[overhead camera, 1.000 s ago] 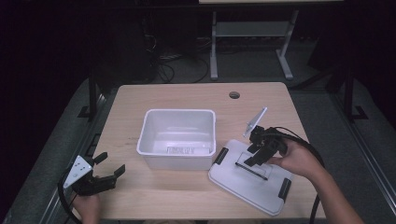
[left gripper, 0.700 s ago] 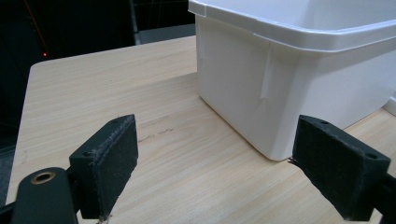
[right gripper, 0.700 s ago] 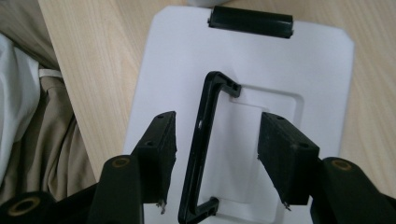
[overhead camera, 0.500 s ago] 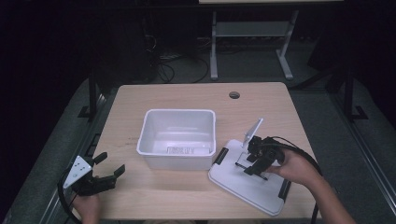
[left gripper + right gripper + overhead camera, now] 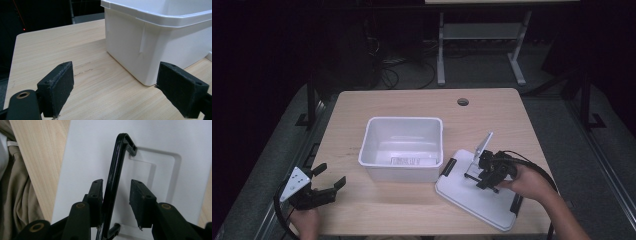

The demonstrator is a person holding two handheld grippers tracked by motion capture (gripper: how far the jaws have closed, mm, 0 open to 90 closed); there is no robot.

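Now the right tool (image 5: 482, 172) points down at a white lid (image 5: 462, 192) lying flat on the bench (image 5: 412, 102), its jaws astride the lid's raised black handle (image 5: 113, 177); they have just been closing, one pad (image 5: 96, 195) against the handle and the other just clear, so nothing is clamped yet. Left of this tool, near the lid's edge, stands a white bin (image 5: 402, 148). Farther left, the left tool (image 5: 324, 182) rests open and empty, the bin just ahead of its jaws.
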